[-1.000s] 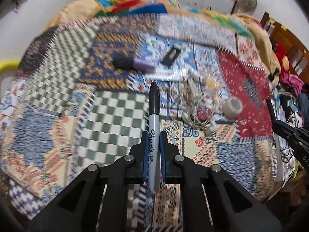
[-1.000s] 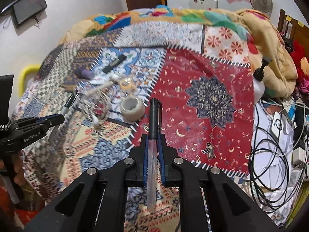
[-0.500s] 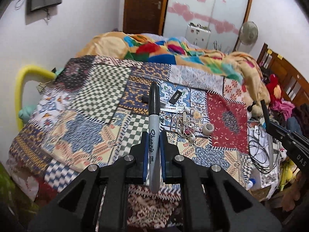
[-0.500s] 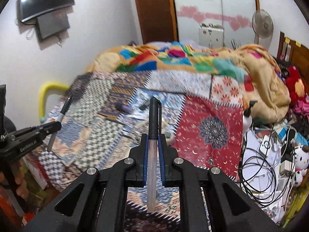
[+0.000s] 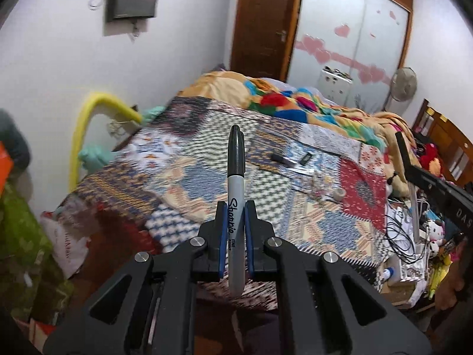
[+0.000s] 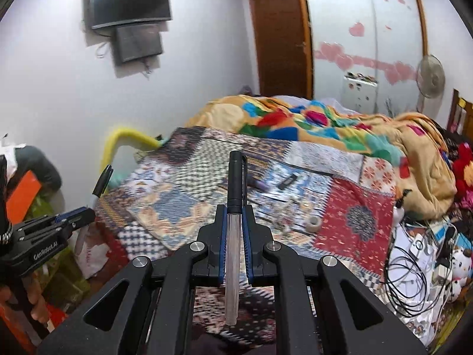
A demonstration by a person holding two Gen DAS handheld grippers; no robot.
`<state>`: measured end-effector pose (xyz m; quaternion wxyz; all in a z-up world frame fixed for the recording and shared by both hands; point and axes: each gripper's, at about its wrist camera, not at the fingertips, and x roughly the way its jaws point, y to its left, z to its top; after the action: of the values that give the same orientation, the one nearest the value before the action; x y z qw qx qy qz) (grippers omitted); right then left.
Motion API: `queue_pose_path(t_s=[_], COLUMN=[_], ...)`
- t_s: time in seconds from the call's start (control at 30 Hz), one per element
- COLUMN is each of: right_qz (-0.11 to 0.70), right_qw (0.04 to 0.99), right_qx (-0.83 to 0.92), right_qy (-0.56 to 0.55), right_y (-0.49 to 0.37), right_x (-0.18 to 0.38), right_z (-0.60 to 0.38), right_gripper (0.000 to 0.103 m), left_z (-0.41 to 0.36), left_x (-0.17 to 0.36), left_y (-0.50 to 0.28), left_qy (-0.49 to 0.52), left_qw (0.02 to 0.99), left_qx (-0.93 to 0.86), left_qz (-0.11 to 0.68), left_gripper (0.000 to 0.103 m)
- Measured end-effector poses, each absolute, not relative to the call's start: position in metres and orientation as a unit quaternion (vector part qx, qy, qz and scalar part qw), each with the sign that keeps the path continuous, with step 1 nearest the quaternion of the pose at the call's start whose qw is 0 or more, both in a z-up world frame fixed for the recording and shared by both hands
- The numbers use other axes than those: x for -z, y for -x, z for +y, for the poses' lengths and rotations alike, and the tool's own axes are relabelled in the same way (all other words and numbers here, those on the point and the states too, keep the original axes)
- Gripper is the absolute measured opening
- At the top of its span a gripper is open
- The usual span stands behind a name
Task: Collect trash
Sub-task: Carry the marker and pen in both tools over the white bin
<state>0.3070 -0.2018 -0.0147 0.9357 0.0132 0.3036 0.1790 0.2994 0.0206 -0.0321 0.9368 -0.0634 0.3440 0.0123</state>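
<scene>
My left gripper (image 5: 235, 211) is shut on a grey Sharpie marker (image 5: 236, 204) with a black cap, held upright above the foot of the bed. My right gripper (image 6: 234, 214) is shut on a clear-barrelled pen (image 6: 233, 236) with a black cap. The left gripper with its marker also shows in the right wrist view (image 6: 75, 217), at the left. On the patchwork bedspread (image 5: 207, 177) lie a tape roll (image 5: 339, 194), a purple-and-black marker (image 5: 283, 159), a black stick (image 5: 306, 157) and a tangle of small white items (image 5: 317, 185).
A white plastic bag (image 5: 66, 242) and green fabric (image 5: 26, 254) lie on the floor at the left of the bed. A yellow foam tube (image 5: 88, 112) stands by the wall. Cables and clutter (image 6: 414, 269) crowd the floor at the right. A crumpled colourful blanket (image 6: 325, 124) covers the bed's far end.
Both grippers have pulled back and up from the bedspread, each still holding its pen. The bed now looks farther away and the walls, door and floor at the left have come into view.
</scene>
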Motion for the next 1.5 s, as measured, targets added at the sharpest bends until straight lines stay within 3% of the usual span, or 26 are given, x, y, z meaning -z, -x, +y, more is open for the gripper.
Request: queue_pose_path(t_s=[0.33, 0.7, 1.27, 1.5], right_qz=[0.291, 0.333, 0.492, 0.548], right_qw=[0.918, 0.869, 0.747, 0.691], right_qx=[-0.269, -0.361, -0.414, -0.426], right_qy=[0.017, 0.059, 0.169, 0.202], right_y=[-0.267, -0.243, -0.249, -0.251], right_x=[0.008, 0.039, 0.170, 0.220], right_z=[-0.126, -0.032, 0.085, 0.120], right_gripper=[0.009, 0.009, 0.009, 0.009], left_z=[0.096, 0.169, 0.224, 0.228], left_x=[0.035, 0.085, 0.233, 0.271], left_y=[-0.214, -0.164, -0.174, -0.184], left_qy=[0.094, 0.162, 0.256, 0.272], left_qw=[0.931, 0.901, 0.813, 0.787], left_qx=[-0.107, -0.172, -0.192, -0.189], left_qz=[0.337, 0.363, 0.487, 0.521], left_gripper=[0.010, 0.010, 0.010, 0.010])
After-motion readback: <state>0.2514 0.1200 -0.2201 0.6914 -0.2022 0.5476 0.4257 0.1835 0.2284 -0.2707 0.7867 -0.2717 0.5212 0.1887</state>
